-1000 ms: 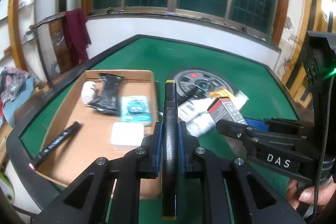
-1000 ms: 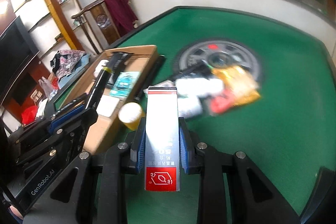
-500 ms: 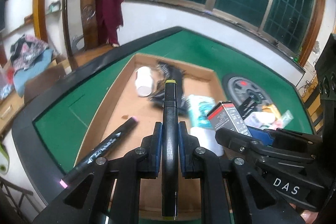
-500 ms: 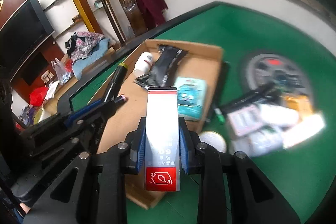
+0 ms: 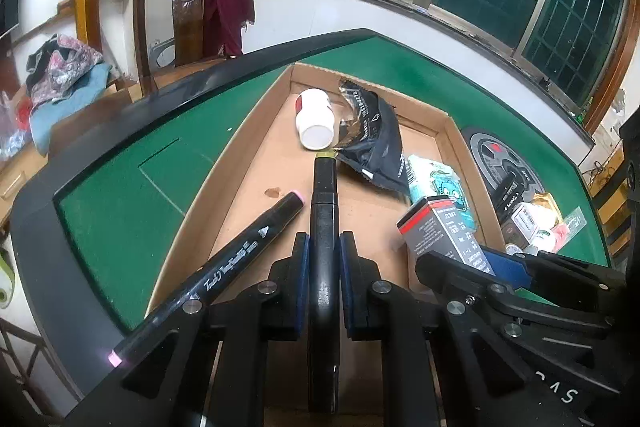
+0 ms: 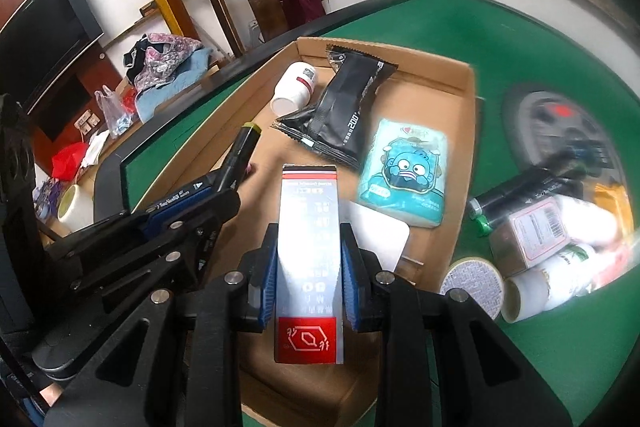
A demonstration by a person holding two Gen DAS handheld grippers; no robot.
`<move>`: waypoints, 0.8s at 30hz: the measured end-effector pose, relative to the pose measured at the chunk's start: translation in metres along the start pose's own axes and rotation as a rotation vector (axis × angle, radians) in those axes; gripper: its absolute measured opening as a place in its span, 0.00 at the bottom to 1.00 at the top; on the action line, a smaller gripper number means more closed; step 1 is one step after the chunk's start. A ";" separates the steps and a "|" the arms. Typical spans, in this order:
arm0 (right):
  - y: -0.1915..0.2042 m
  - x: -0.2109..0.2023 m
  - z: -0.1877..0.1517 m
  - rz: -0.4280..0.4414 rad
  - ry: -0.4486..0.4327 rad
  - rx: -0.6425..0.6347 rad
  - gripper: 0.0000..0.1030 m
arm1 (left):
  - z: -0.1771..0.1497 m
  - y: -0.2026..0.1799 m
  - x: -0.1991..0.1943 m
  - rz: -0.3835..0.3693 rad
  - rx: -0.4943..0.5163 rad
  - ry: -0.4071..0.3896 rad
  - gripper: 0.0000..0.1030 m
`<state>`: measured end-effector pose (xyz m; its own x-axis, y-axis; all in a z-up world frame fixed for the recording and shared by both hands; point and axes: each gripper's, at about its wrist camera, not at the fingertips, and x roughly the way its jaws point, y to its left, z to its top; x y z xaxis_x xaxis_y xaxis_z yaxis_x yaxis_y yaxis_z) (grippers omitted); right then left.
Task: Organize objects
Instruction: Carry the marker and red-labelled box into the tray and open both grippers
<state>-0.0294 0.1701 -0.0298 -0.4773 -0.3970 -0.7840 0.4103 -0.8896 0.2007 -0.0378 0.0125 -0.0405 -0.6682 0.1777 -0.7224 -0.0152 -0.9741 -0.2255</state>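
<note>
Cardboard walls frame the shallow box (image 5: 448,131) on the green table (image 5: 120,187), and both grippers hang above it. The left gripper (image 5: 324,259) is clamped on a black marker (image 5: 325,211); the right gripper (image 6: 308,267) is clamped on a red-and-grey carton (image 6: 310,227). Only the left view shows a second, pink-capped marker (image 5: 240,259) lying along the box's near-left side. Only the right view shows the white card (image 6: 380,233) on the box floor and the full blue cartoon packet (image 6: 406,173) beside the black pouch (image 6: 344,111).
</note>
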 end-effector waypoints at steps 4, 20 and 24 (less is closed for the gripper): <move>0.004 -0.002 -0.002 0.010 0.008 -0.032 0.25 | -0.002 0.002 -0.002 0.013 -0.013 0.005 0.12; -0.052 -0.052 -0.014 0.079 -0.029 0.058 0.32 | -0.007 -0.020 -0.029 -0.004 -0.019 0.010 0.14; -0.105 -0.059 -0.010 0.018 -0.052 0.138 0.33 | -0.012 -0.038 -0.038 -0.037 0.002 0.001 0.14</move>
<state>-0.0365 0.2890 -0.0110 -0.5117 -0.4215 -0.7487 0.3100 -0.9033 0.2966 -0.0034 0.0446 -0.0122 -0.6661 0.2135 -0.7146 -0.0410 -0.9672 -0.2508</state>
